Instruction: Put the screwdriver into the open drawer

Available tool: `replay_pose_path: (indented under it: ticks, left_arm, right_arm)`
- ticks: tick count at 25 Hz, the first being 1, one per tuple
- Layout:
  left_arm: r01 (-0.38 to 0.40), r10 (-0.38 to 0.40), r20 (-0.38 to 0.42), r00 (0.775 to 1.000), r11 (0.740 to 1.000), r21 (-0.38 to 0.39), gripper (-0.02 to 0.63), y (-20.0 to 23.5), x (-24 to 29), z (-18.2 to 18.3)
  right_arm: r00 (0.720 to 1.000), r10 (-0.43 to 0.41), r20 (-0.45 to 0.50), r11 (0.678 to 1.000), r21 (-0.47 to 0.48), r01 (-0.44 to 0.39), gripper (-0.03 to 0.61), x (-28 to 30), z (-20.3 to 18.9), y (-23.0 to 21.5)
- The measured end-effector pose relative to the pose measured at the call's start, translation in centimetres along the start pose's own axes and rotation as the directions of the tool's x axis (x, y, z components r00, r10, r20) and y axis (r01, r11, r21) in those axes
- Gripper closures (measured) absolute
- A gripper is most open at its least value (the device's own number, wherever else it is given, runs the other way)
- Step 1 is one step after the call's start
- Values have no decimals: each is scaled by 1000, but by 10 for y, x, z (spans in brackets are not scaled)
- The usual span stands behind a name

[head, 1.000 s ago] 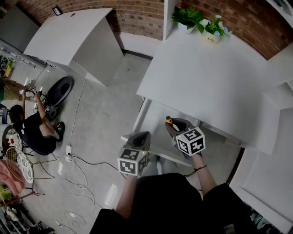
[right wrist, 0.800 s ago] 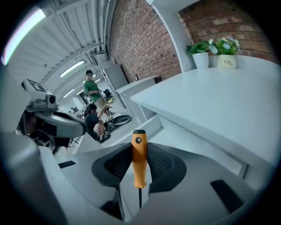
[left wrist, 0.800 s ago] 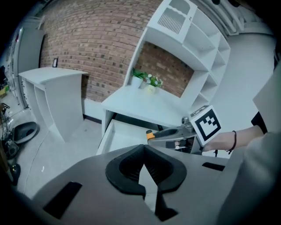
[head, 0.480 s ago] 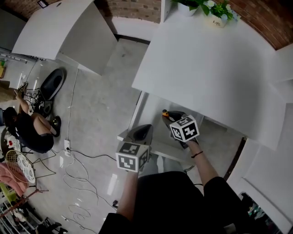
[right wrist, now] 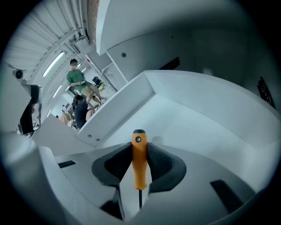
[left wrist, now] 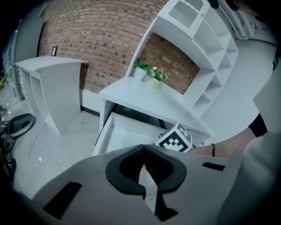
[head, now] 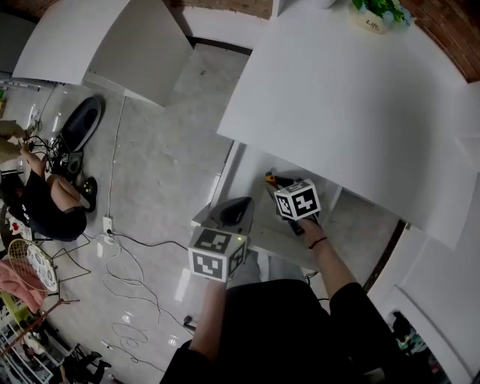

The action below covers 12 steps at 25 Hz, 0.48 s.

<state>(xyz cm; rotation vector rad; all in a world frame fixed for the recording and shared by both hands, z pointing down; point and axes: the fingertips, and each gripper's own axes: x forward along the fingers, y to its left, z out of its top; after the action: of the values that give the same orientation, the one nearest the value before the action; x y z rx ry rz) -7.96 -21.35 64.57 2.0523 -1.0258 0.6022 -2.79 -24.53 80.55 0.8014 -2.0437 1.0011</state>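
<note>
The screwdriver (right wrist: 139, 158) has an orange handle with a black end cap, and its thin shaft runs back between the jaws. My right gripper (right wrist: 139, 147) is shut on the handle. In the head view this gripper (head: 279, 184) sits low inside the open white drawer (head: 251, 174), with the screwdriver's orange tip (head: 270, 178) poking out ahead of it. The drawer's bare white floor (right wrist: 197, 127) lies just beyond the handle. My left gripper (left wrist: 143, 147) is shut on nothing and hovers at the drawer's front edge (head: 238, 204), pointing at the drawer (left wrist: 127, 134).
The white desk top (head: 337, 97) overhangs the drawer and carries potted plants (head: 379, 11) at the back. A white shelf unit (left wrist: 206, 52) stands to the right. Another white desk (head: 97, 45), floor cables (head: 127, 285) and a seated person (head: 45, 202) are at the left.
My right gripper has sunk with the screwdriver, from above the drawer's front down into the drawer. The left gripper has dropped a little beside the drawer's front.
</note>
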Motion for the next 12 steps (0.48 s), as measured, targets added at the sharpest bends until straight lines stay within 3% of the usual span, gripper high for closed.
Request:
replay_pose_path:
  ticks: [7, 12]
  left_arm:
    - [12, -12, 0, 1000, 1000, -1, 606, 0, 4, 2]
    - [17, -17, 1, 1000, 1000, 0, 604, 2, 10, 3]
  right_arm:
    - [999, -24, -22, 998, 55, 25, 468, 12, -5, -4]
    - [996, -74, -49, 996, 40, 76, 468, 22, -12, -11]
